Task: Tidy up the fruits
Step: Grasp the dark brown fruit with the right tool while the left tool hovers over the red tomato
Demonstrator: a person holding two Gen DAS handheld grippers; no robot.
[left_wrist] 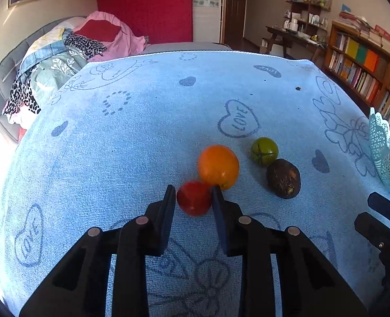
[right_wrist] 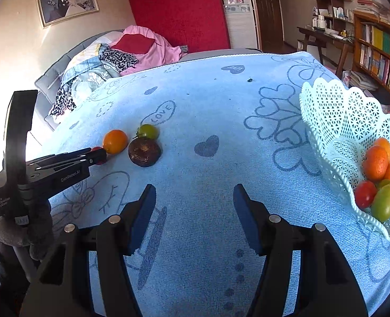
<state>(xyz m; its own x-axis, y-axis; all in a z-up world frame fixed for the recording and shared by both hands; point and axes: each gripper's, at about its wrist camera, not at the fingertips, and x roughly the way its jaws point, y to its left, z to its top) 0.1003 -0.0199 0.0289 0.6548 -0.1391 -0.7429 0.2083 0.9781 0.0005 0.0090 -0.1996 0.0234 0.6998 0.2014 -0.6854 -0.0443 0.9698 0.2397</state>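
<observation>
Red tomato [left_wrist: 193, 198] half-hidden, clamped in left gripper [left_wrist: 193, 194] jaws; right gripper [right_wrist: 193, 192] jaws apart, empty.

- The surface [right_wrist: 221, 198] is covered by a light blue cloth [left_wrist: 115, 158] printed with hearts.
- On it: orange [left_wrist: 218, 166], red tomato [left_wrist: 193, 198], green tomato [left_wrist: 264, 151], dark brown fruit [left_wrist: 283, 178], white lattice basket [right_wrist: 335, 121].

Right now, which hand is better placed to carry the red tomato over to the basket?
Left. The left gripper is already shut on the red tomato; the right gripper is open and empty over bare cloth.
</observation>
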